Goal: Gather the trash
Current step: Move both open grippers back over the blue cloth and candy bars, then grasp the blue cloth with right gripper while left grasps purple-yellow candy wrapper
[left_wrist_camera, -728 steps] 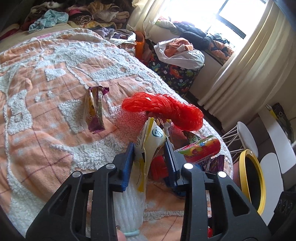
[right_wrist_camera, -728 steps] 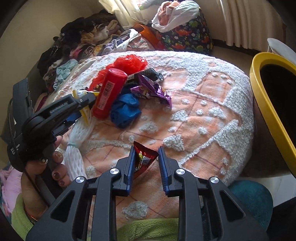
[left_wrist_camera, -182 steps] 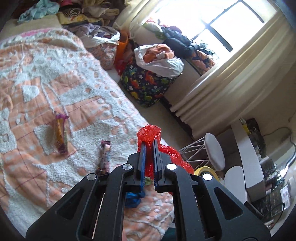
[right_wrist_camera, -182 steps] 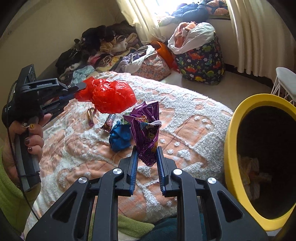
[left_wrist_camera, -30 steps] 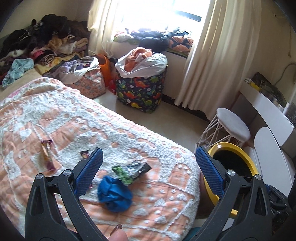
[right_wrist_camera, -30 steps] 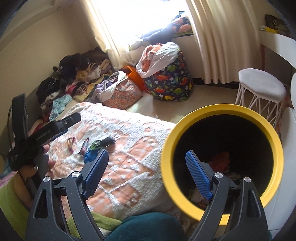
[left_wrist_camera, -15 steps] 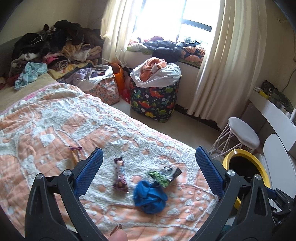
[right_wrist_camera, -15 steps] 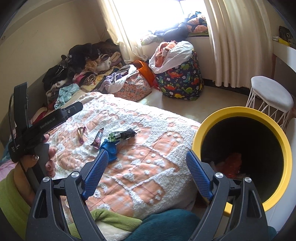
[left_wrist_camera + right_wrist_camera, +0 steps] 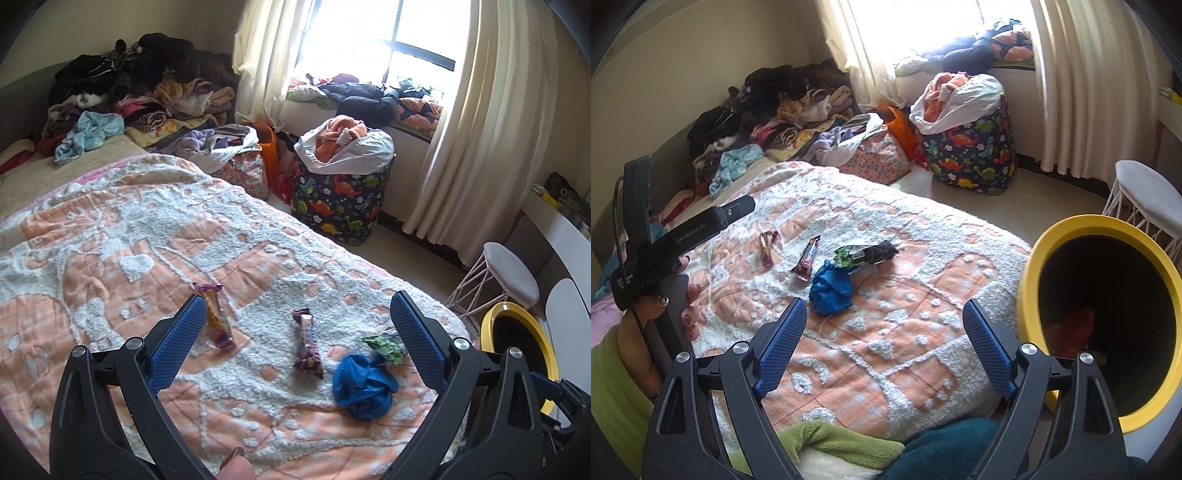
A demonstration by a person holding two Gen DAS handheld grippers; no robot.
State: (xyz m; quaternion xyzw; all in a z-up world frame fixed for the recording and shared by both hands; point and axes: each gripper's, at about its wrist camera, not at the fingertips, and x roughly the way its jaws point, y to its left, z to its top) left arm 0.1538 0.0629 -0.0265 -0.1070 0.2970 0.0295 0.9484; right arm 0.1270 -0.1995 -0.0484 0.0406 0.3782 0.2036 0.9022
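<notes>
Both views swung bedward — left tool (image 9: 295,332) and right tool (image 9: 882,343) gape, empty.

We're in a lived-in bedroom of a home. A bed (image 9: 147,236) with an orange-and-white tufted blanket fills the lower left of the left wrist view. Heaped clothes (image 9: 140,88) pile up at the upper left, against the wall. Cream curtains (image 9: 491,122) frame a bright window (image 9: 373,40) at the top, more garments strewn on its sill. A dinosaur-print laundry bag (image 9: 340,199) stands on the floor at centre, and a white stool (image 9: 509,273) sits at the right.
</notes>
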